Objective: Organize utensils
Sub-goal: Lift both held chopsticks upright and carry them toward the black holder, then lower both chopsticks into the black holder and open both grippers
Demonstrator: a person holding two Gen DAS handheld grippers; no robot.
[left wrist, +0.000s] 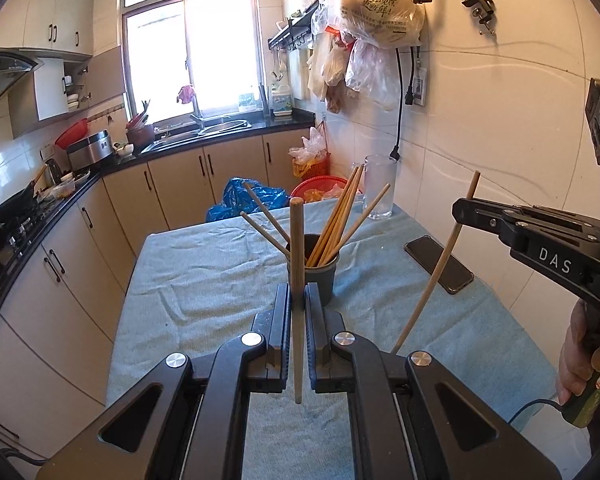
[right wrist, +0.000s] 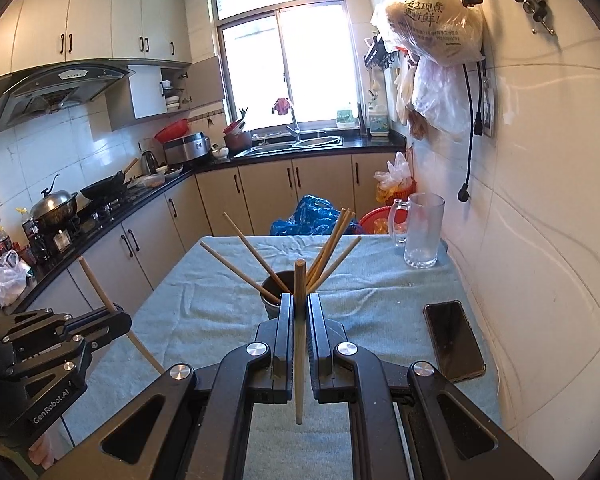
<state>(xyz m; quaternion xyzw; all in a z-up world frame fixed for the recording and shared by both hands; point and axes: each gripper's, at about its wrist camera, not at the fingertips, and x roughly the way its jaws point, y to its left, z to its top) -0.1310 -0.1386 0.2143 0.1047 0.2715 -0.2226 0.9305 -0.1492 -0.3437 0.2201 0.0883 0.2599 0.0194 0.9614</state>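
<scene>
I face a bright window (right wrist: 278, 68) above the sink (right wrist: 300, 143). Beige cabinets (right wrist: 112, 12) line the left wall; white tiles (right wrist: 540, 160) stand on my right, daylight filling the kitchen.

Cup (left wrist: 315, 270) of chopsticks (left wrist: 336, 224) mid-table (left wrist: 204, 276), phone (left wrist: 440, 264) to its right, glass mug (left wrist: 379, 186) behind

right gripper (left wrist: 466, 208): "DAS" | left gripper (right wrist: 118, 318): "GenRobot.AI"
</scene>
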